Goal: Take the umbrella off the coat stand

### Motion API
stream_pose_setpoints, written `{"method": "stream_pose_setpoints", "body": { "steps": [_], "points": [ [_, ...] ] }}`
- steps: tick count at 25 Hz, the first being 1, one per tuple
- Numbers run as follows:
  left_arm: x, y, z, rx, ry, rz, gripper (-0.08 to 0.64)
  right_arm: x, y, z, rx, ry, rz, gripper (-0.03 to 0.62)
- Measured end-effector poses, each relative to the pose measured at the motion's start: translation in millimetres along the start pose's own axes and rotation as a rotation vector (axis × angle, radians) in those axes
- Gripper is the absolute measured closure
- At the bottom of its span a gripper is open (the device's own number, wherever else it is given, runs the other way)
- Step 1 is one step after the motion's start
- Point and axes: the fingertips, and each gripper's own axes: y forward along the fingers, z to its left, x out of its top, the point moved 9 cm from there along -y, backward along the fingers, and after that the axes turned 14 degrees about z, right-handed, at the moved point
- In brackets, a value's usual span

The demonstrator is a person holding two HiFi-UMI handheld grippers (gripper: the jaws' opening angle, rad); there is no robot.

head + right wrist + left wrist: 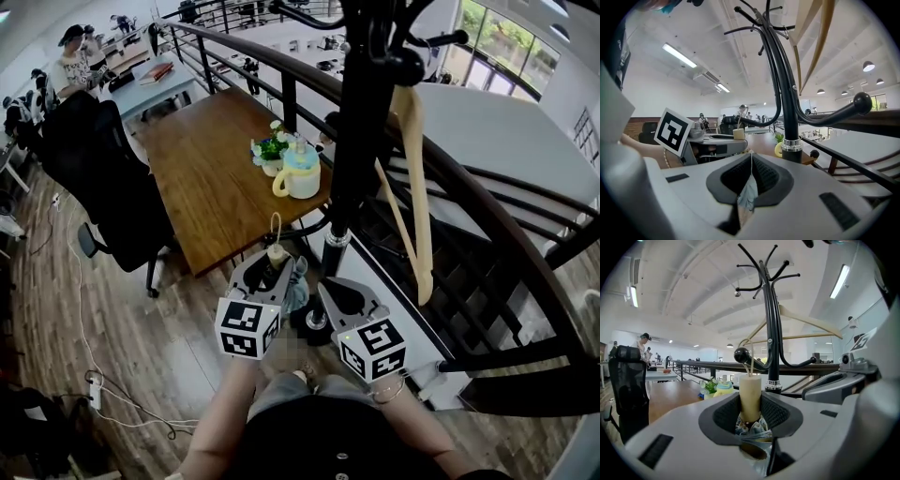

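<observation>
Both grippers hold the umbrella (277,255), which seems already free of the coat stand (361,141), low beside its pole (337,234): the left gripper (750,406) clamps the cream handle (750,391), the right gripper (751,180) pinches the blue fabric (749,194). Next, carry it away, clear of the wooden hanger (417,187).

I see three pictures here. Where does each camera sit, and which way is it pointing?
Head view: on the person's head, facing steeply down at left gripper, right gripper and forearms.
Left gripper view: on the left gripper, along jaws clamping the umbrella's handle.
Right gripper view: on the right gripper, along jaws pinching umbrella fabric.
Shared: both gripper views face the coat stand.
</observation>
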Motion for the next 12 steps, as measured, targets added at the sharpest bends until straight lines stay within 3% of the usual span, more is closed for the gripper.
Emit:
{"method": "stream_pose_setpoints", "body": {
  "steps": [12],
  "points": [
    [-12.1,-40.4,-2.4,0.053,-0.029,-0.033,0.417,0.6,-0.6,23.5,0.056,-0.044,-0.006,0.563]
  ]
}}
